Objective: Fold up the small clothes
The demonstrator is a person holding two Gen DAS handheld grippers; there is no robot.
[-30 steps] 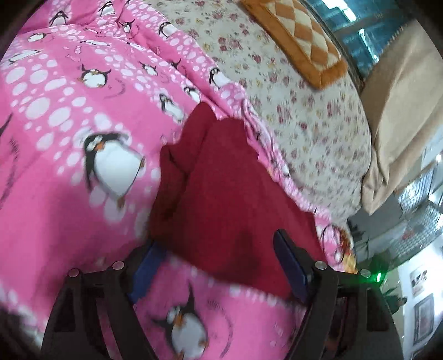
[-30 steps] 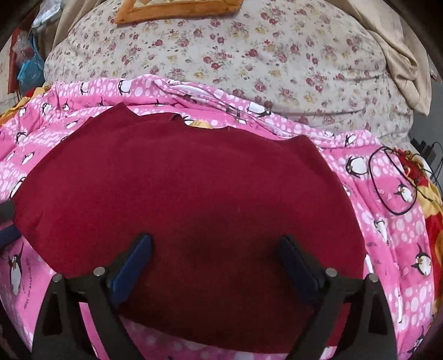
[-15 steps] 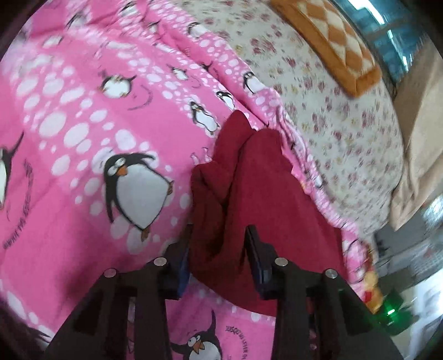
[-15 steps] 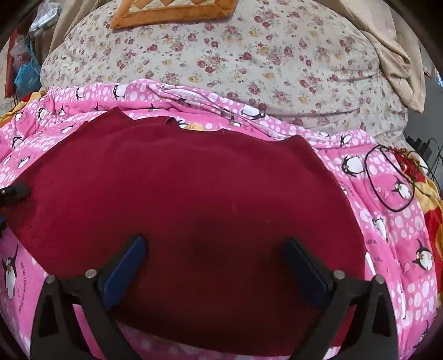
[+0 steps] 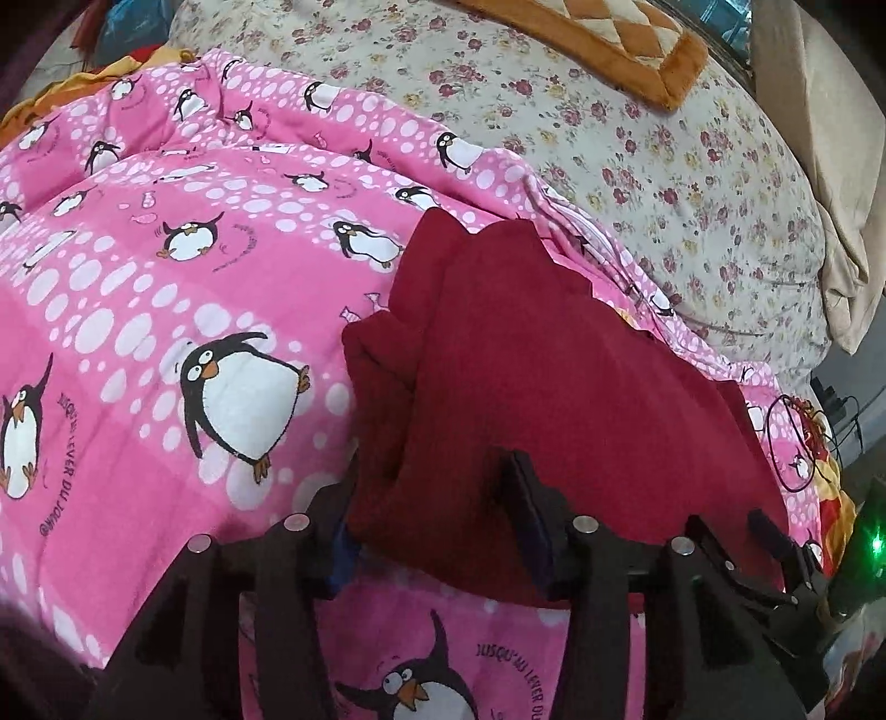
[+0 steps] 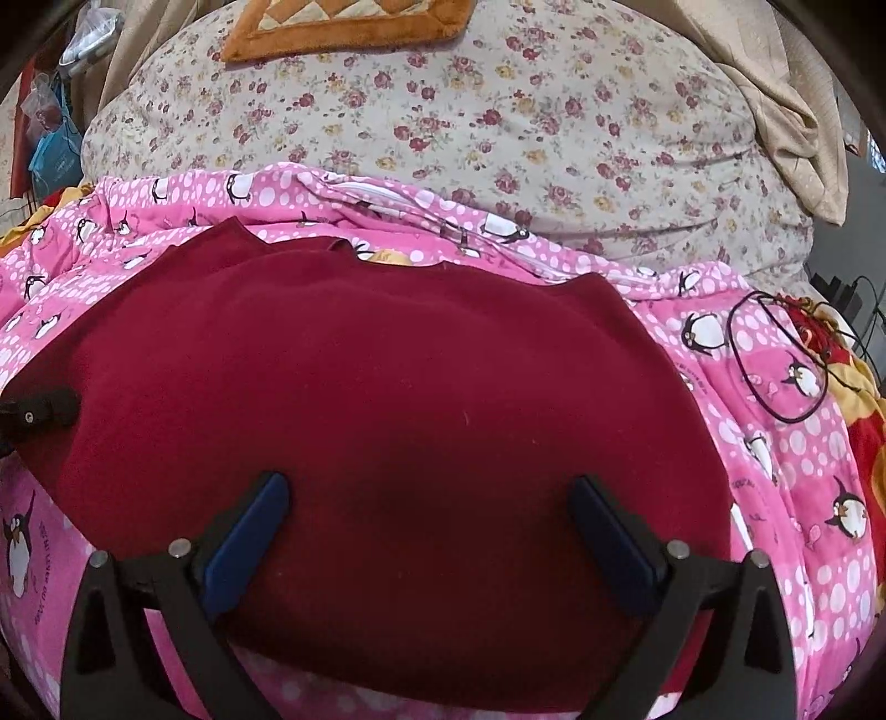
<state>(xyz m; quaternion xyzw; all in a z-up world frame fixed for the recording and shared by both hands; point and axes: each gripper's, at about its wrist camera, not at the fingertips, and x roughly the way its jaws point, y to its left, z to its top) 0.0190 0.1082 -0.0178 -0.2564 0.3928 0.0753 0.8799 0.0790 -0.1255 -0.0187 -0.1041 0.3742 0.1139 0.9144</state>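
Observation:
A dark red garment [image 6: 387,421] lies spread on a pink penguin blanket [image 6: 786,476]. In the left wrist view my left gripper [image 5: 432,498] is shut on the bunched left edge of the red garment [image 5: 526,376], which is lifted into folds between the fingers. My right gripper [image 6: 426,526] is open, its blue-padded fingers [image 6: 249,543] wide apart above the near middle of the garment, holding nothing. The left gripper's tip shows at the left edge of the right wrist view [image 6: 39,412].
A floral quilt [image 6: 498,122] lies behind the pink blanket, with an orange checked cushion [image 6: 343,22] on it. A beige cloth [image 6: 792,111] hangs at the right. A thin black cord loop [image 6: 775,360] lies on the blanket right of the garment.
My left gripper closed on the garment's left edge and has lifted and turned it, bunching the cloth. My right gripper stays open over the garment, barely moved.

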